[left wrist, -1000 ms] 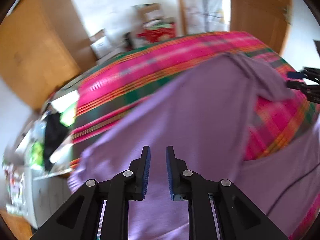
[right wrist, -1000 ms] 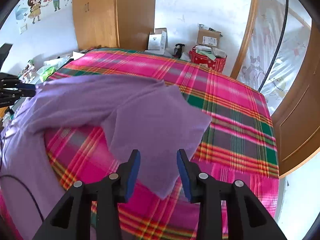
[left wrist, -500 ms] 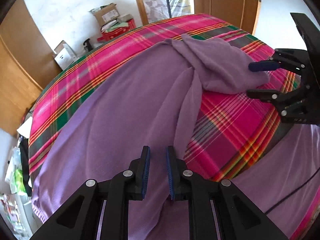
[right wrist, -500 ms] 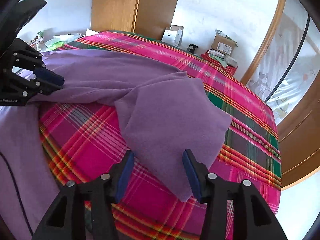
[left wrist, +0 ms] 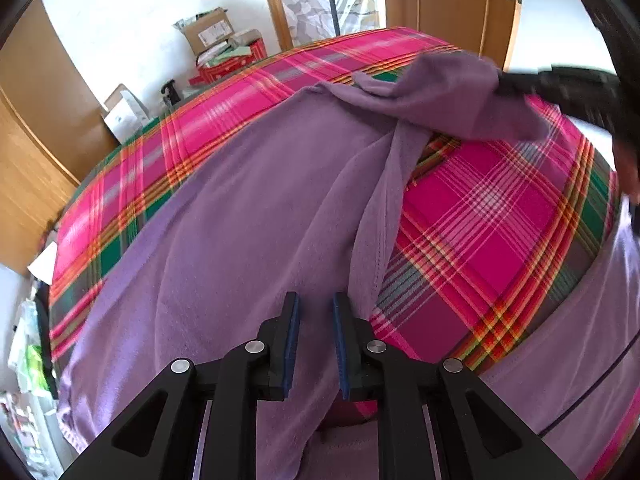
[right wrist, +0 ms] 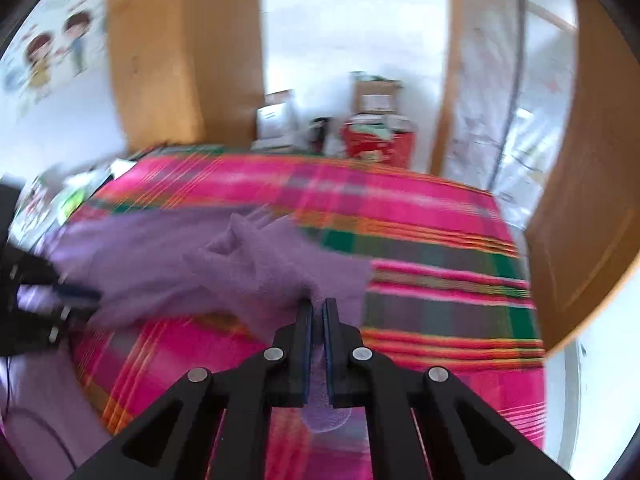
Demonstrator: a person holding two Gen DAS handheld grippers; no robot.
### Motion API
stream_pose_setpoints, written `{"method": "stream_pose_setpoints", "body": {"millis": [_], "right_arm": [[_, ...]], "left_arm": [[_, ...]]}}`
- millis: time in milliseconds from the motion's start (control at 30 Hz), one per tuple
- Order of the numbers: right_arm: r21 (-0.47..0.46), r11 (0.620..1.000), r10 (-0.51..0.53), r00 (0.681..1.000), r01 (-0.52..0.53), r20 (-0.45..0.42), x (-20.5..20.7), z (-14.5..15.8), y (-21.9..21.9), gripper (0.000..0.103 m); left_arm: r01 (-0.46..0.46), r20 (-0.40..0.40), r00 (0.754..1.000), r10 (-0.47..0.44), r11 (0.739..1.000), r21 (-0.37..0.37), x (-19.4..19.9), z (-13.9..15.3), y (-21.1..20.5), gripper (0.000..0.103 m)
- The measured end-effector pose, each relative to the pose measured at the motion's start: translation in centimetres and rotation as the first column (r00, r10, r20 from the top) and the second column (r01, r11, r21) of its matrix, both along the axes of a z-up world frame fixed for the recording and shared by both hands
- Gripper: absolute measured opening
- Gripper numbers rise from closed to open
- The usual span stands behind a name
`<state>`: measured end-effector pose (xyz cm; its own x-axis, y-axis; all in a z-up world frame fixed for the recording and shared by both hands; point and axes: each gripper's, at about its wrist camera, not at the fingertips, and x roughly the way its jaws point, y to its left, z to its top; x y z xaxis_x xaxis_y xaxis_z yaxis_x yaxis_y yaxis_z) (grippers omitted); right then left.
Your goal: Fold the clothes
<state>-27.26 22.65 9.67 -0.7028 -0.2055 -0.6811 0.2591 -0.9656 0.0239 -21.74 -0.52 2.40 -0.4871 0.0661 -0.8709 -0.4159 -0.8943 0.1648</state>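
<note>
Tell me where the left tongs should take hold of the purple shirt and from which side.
Probably the purple shirt at its raised side fold, just ahead of the left tongs, coming down from above: that ridge stands proud of the plaid bedcover, and thin enough to pinch.

Both views are bright with soft daylight, and the white walls (right wrist: 352,40) blow out to glare. The left wrist view is mostly sharp, with blur only on the right gripper (left wrist: 560,84) at its edge. The right wrist view is smeared all over, and fisheye bending curves the door (right wrist: 592,184) near the dark rim.
</note>
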Motion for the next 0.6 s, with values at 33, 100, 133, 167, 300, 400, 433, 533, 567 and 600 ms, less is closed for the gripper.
{"method": "stream_pose_setpoints", "body": {"millis": [33, 100, 133, 167, 300, 400, 433, 533, 567, 600], "right_arm": [[-0.014, 1.000, -0.023, 1.000, 0.023, -0.003, -0.3, 0.3, 0.6, 0.005], [-0.028, 0.997, -0.074, 0.997, 0.074, -0.016, -0.7, 0.8, 1.8, 0.005], [-0.043, 0.994, -0.096, 0.995, 0.096, -0.017, -1.0, 1.0, 2.5, 0.005], [-0.048, 0.992, -0.120, 0.993, 0.120, -0.016, -1.3, 1.1, 3.0, 0.005], [-0.061, 0.979, -0.197, 0.980, 0.196, -0.015, -2.3, 1.2, 4.5, 0.005], [-0.065, 0.968, -0.245, 0.969, 0.243, -0.015, -3.2, 1.2, 5.6, 0.005], [-0.062, 0.964, -0.259, 0.966, 0.257, -0.014, -3.5, 1.1, 6.0, 0.005], [-0.050, 0.957, -0.287, 0.958, 0.286, -0.011, -4.4, 0.9, 6.4, 0.005], [-0.043, 0.955, -0.294, 0.956, 0.293, -0.015, -4.7, 0.9, 6.4, 0.005], [-0.036, 0.953, -0.300, 0.954, 0.300, -0.019, -4.9, 0.8, 6.4, 0.005]], "left_arm": [[0.005, 0.000, 1.000, -0.005, 1.000, 0.000, 0.1, -0.1, 0.2, 0.020], [0.016, 0.000, 1.000, -0.016, 1.000, -0.001, 0.2, -0.2, 0.5, 0.020], [0.019, 0.000, 1.000, -0.019, 1.000, -0.002, 0.2, -0.2, 0.7, 0.020], [0.021, -0.001, 1.000, -0.021, 1.000, -0.003, 0.1, -0.3, 0.8, 0.020], [0.034, -0.007, 0.999, -0.034, 0.999, 0.000, -0.2, -0.3, 1.5, 0.020], [0.045, -0.015, 0.999, -0.045, 0.999, -0.006, -0.4, -0.3, 1.9, 0.020], [0.049, -0.018, 0.999, -0.049, 0.999, -0.010, -0.4, -0.4, 2.1, 0.020], [0.056, -0.020, 0.998, -0.056, 0.998, -0.001, -0.7, -0.3, 2.5, 0.021], [0.057, -0.024, 0.998, -0.057, 0.998, 0.011, -0.8, -0.1, 2.7, 0.021], [0.059, -0.028, 0.998, -0.058, 0.998, 0.023, -0.9, 0.1, 2.8, 0.021]]}}
